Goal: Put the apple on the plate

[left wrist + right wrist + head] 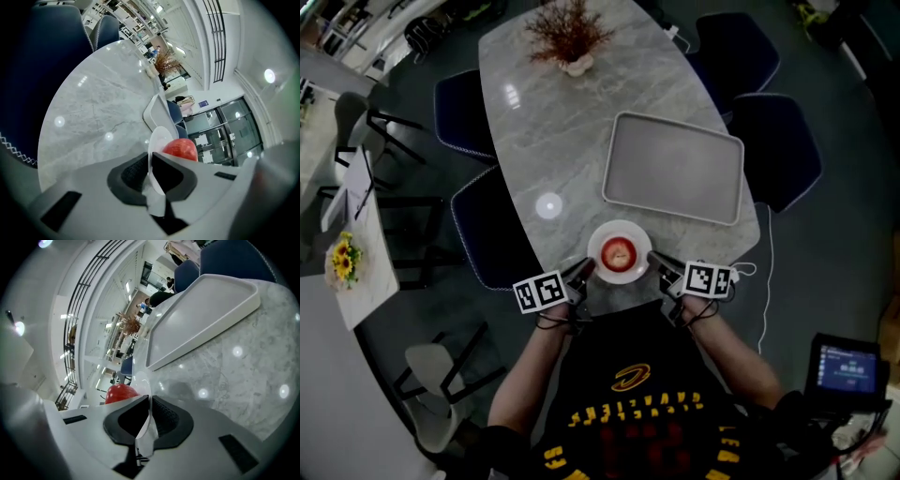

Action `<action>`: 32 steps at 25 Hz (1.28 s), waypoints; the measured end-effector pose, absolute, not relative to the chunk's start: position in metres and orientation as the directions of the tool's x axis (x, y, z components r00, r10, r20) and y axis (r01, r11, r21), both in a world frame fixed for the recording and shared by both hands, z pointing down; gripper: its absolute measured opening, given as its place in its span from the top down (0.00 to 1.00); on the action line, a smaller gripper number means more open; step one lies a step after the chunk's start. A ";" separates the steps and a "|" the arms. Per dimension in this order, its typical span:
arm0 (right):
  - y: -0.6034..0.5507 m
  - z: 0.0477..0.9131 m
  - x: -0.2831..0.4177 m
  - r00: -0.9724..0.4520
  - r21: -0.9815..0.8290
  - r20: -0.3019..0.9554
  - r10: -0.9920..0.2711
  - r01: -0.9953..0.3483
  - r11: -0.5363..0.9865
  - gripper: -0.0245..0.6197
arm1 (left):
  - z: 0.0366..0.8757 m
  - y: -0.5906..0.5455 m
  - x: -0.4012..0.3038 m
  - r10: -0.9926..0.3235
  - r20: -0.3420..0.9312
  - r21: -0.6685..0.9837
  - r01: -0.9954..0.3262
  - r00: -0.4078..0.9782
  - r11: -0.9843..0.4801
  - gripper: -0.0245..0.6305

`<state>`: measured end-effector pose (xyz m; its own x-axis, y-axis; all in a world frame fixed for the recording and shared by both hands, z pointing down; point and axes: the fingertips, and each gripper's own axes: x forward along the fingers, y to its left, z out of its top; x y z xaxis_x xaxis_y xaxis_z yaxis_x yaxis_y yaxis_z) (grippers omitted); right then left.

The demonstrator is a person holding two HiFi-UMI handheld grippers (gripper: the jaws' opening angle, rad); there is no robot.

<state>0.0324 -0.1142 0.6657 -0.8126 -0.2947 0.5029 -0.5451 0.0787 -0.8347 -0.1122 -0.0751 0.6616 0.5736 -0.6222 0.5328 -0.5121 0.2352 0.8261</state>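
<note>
The apple (619,253) is red with a paler yellowish patch on top, and the plate (598,264) is white. The table (553,141) is pale grey marble with fine darker veins, and the tray (675,169) is a plain light grey. The left tool (584,272) and the right tool (656,260) have white bodies, black ribbed pads and cubes of black-and-white square markers. The chairs (778,150) are dark navy, one edged with white zigzag stitching. The dried plant (567,33) is reddish brown, the sunflowers (342,261) are yellow, and the person's shirt (628,403) is black with yellow lettering.
</note>
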 end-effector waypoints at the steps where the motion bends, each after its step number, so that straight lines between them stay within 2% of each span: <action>1: -0.114 0.659 0.034 -0.813 -0.844 0.489 -0.314 -0.533 0.065 0.91 | 0.654 -0.077 -0.111 -0.626 0.510 0.841 -0.494 0.589 0.221 0.92; 6: -0.118 0.625 0.042 -0.808 -0.887 0.419 -0.415 -0.461 0.001 0.92 | 0.621 -0.088 -0.105 -0.623 0.420 0.889 -0.438 0.660 0.135 0.92; 10: -0.118 0.606 0.058 -0.757 -0.879 0.438 -0.484 -0.474 -0.053 0.92 | 0.595 -0.098 -0.101 -0.624 0.339 0.921 -0.384 0.704 0.066 0.93; 13: -0.123 0.589 0.072 -0.721 -0.857 0.445 -0.532 -0.515 -0.019 0.92 | 0.581 -0.108 -0.096 -0.612 0.289 0.938 -0.344 0.736 0.028 0.93; 19: -0.147 0.559 0.087 -0.713 -0.899 0.343 -0.612 -0.437 0.006 0.92 | 0.554 -0.146 -0.078 -0.573 0.223 0.949 -0.310 0.788 -0.056 0.93; 25: -0.190 0.542 0.111 -0.704 -0.918 0.273 -0.656 -0.394 0.041 0.92 | 0.534 -0.192 -0.055 -0.552 0.210 0.943 -0.317 0.807 -0.105 0.93; 32: -0.246 0.553 0.139 -0.708 -0.920 0.292 -0.643 -0.392 0.014 0.92 | 0.544 -0.249 -0.026 -0.550 0.234 0.939 -0.332 0.802 -0.086 0.93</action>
